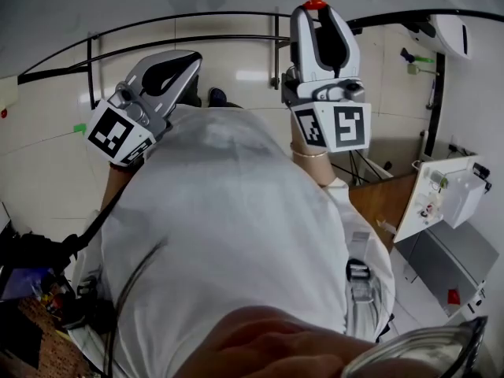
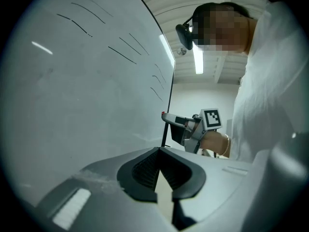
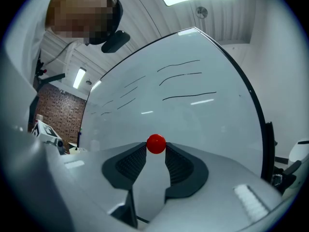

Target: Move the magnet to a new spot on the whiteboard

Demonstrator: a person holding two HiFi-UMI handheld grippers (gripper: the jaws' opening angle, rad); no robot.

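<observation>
The whiteboard (image 3: 193,115) fills the space in front of both grippers and carries a few thin black marker strokes. A small round red magnet (image 3: 156,144) sits pinched between the tips of my right gripper (image 3: 156,148), close to the board surface. In the head view the same magnet (image 1: 315,5) caps the raised right gripper (image 1: 315,10). My left gripper (image 1: 189,60) is held up to the left, jaws together with nothing between them, pointing along the whiteboard (image 2: 72,81). The left gripper view shows the right gripper (image 2: 166,116) with the magnet (image 2: 163,112) at the board's edge.
The board's black frame (image 2: 168,110) runs down its right side. A white device (image 1: 453,191) and a wooden tabletop (image 1: 386,203) stand to the right. Dark clutter (image 1: 39,290) lies at lower left. A brick wall (image 3: 58,110) shows beyond the board's left end.
</observation>
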